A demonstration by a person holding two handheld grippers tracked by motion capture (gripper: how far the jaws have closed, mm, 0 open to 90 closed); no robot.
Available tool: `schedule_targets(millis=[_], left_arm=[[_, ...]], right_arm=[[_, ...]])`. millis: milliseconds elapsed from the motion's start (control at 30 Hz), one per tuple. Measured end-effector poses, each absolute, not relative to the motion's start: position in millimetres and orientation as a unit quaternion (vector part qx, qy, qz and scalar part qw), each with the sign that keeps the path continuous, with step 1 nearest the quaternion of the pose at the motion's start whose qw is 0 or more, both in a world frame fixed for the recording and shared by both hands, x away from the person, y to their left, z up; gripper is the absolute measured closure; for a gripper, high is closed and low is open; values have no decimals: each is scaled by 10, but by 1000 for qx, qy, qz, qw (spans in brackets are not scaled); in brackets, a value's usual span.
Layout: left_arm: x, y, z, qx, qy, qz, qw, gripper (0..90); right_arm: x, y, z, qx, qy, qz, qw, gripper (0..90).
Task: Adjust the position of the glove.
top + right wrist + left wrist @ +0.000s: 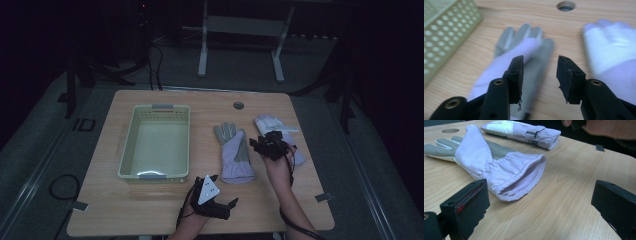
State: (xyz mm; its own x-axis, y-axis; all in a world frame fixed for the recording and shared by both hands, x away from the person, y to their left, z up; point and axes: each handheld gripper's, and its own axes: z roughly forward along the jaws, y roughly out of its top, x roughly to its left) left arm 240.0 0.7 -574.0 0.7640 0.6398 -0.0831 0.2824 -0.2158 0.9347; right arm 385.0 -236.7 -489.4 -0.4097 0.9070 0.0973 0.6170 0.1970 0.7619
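Two lilac work gloves lie on the wooden table (150,200). One glove (234,152) lies with its grey palm up and its cuff toward me; the left gripper view shows that open cuff (524,177) close ahead. The other glove (270,123) lies to its right, partly under my right hand. My right gripper (265,141) hovers above and between the gloves, open with nothing in its jaws (540,72). My left gripper (225,194) rests near the table's front edge, open wide (541,205), pointing at the palm-up glove's cuff.
A pale green perforated basket (129,145) stands empty on the table's left half and shows at the edge of the right gripper view (446,32). A cable hole (238,105) sits near the far edge. Dark floor and a metal frame lie beyond.
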Motion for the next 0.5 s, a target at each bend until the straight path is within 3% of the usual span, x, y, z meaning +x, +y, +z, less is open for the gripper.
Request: schedule_targets(millis=[500], left_arm=[[2400,3,-5739,762,304,164,548,19]], right_arm=[[3989,-3345,-4726,516,746,359,220,534]])
